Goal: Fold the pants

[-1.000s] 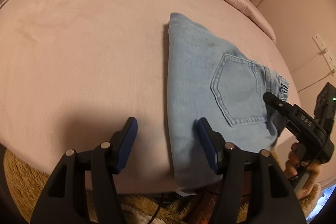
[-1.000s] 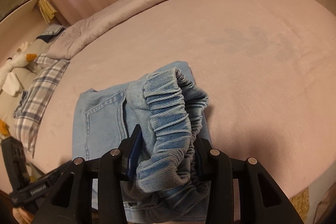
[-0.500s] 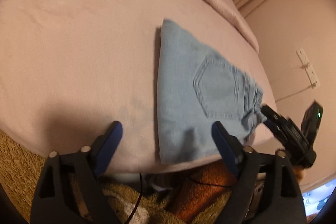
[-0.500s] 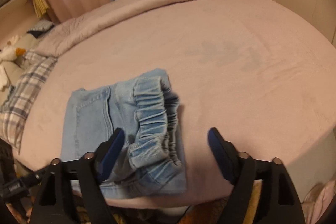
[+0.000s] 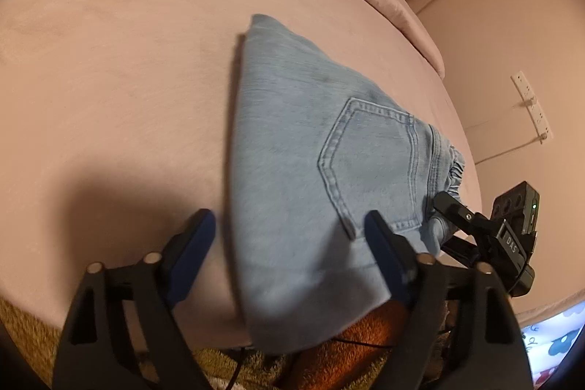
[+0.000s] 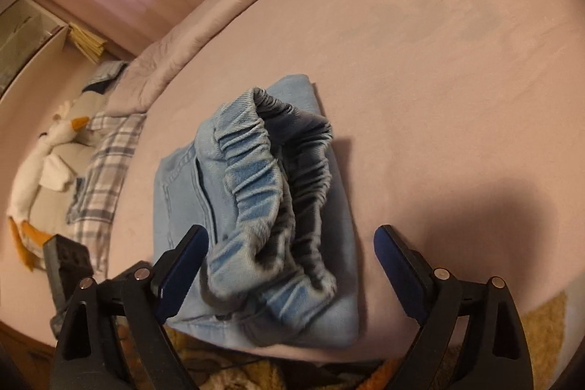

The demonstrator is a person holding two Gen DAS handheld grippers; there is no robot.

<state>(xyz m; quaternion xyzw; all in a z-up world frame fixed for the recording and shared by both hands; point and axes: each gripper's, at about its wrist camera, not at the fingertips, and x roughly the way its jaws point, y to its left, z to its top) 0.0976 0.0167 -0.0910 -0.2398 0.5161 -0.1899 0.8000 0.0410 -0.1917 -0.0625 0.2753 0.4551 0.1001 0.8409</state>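
Folded light-blue jeans [image 5: 310, 170] lie near the front edge of the pink bed [image 5: 109, 79], back pocket up. My left gripper [image 5: 289, 225] hovers over their near end. Its jaws are closing but stand wide apart, with the denim below and between them and no pad pressing on it. In the right wrist view the gathered elastic waistband [image 6: 263, 178] bulges up on top of the jeans [image 6: 175, 192]. My right gripper [image 6: 290, 233] is open, its blue pads well clear on either side of the waistband. It also shows in the left wrist view as the right gripper [image 5: 440, 222], at the waistband end.
A plaid pillow [image 6: 106, 163] and a white plush goose [image 6: 47, 148] lie at the bed's left. A rolled duvet [image 6: 226, 6] runs along the far side. A wall socket strip [image 5: 532, 105] is on the right wall. Brown carpet [image 6: 541, 328] lies below the bed's front edge.
The right gripper let go of the waistband and spread wide. The waistband now rests loose on the pile. The left gripper widened, drew back, then came forward over the jeans' near end.
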